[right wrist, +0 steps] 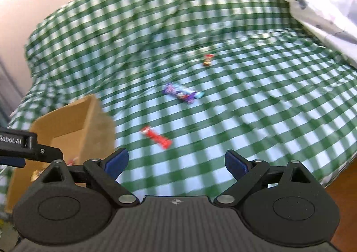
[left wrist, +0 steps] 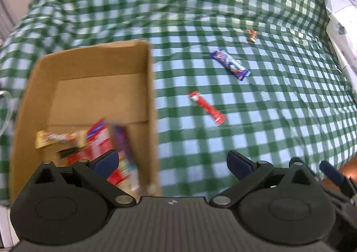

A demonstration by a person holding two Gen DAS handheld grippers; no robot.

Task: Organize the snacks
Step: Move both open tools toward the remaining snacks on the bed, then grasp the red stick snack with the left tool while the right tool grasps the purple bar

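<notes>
The left gripper (left wrist: 173, 162) hung spread and empty by the open brown cardboard box (left wrist: 149, 87), lower left, several wrappers inside (blurred). The right gripper (right wrist: 176, 162), also spread, faced the red snack stick (right wrist: 156, 137) at centre frame, probably next, needing a lengthwise-straddling pinch.

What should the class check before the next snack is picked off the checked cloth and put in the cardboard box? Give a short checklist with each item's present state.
1. Right gripper open and empty: ok.
2. Left gripper open, nothing between its fingers: ok.
3. Red bar lies free on the cloth, apart from the purple bar: ok.
4. Cardboard box open on top with room inside: ok.
5. Small candy within easy reach: cannot tell.
</notes>
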